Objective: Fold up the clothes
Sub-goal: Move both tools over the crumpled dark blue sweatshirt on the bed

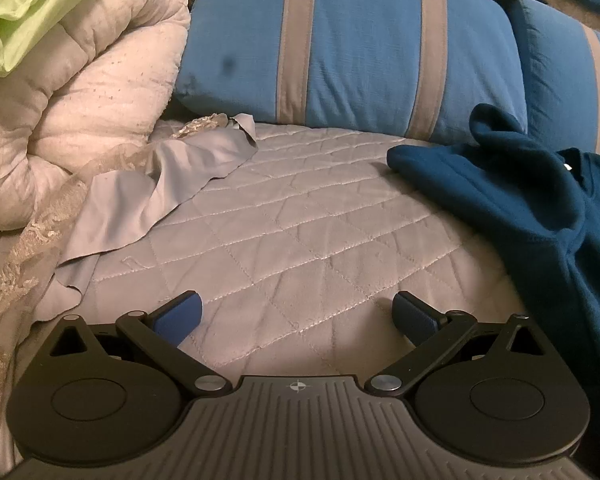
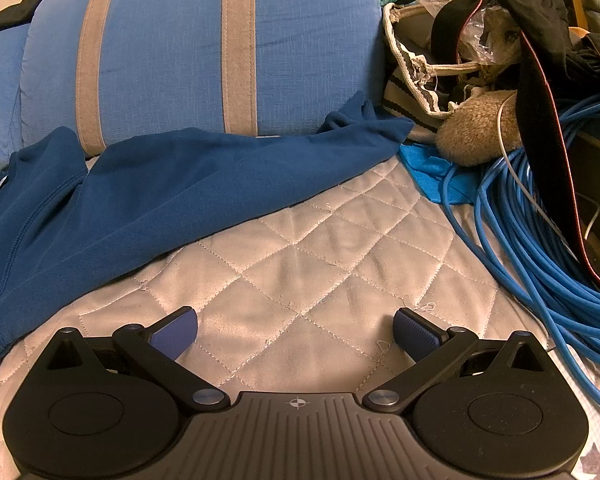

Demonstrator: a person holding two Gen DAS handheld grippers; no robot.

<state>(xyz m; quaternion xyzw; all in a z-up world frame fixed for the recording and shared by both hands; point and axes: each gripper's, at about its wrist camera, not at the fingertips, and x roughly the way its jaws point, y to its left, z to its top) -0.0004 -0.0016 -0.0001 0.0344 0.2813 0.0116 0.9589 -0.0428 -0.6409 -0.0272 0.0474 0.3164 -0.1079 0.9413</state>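
Dark blue sweater spread on the quilted bedspread against striped blue pillows.
Left gripper and right gripper gape wide, empty, over bare quilt; coiled blue cable crowds the sleeve's right.

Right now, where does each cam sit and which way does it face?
Left wrist: on the left gripper, low over the quilted bedspread, facing the striped pillows; open fingers show, sweatshirt at right.
Right wrist: on the right gripper, same heading; open fingers show, blue cable at right.
Shared: sweatshirt, pillows, bedspread.
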